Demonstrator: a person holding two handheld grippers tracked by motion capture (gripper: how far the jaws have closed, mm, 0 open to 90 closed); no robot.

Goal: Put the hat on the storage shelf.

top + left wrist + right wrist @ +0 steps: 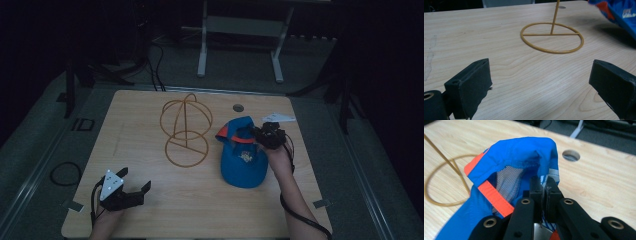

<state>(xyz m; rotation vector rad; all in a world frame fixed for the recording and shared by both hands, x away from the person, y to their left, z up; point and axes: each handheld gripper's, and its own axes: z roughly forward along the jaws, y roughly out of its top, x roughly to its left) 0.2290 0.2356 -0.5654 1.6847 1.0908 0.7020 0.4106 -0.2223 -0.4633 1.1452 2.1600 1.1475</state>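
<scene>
A blue cap with orange trim lies at the right of the wooden table, its back edge lifted. My right gripper is shut on that raised rim. In the right gripper view the two jaws pinch the blue fabric near the mesh lining, and my right gripper shows no gap. A gold wire hat stand with a round base stands at the table's middle; its base ring appears in the left gripper view. My left gripper rests open at the front left, with bare wood between its pads.
A round cable hole sits near the table's far edge, behind the cap. Cables trail from both grippers toward the front. A metal frame stands on the floor beyond the table. Bare wood lies between the left gripper and the stand.
</scene>
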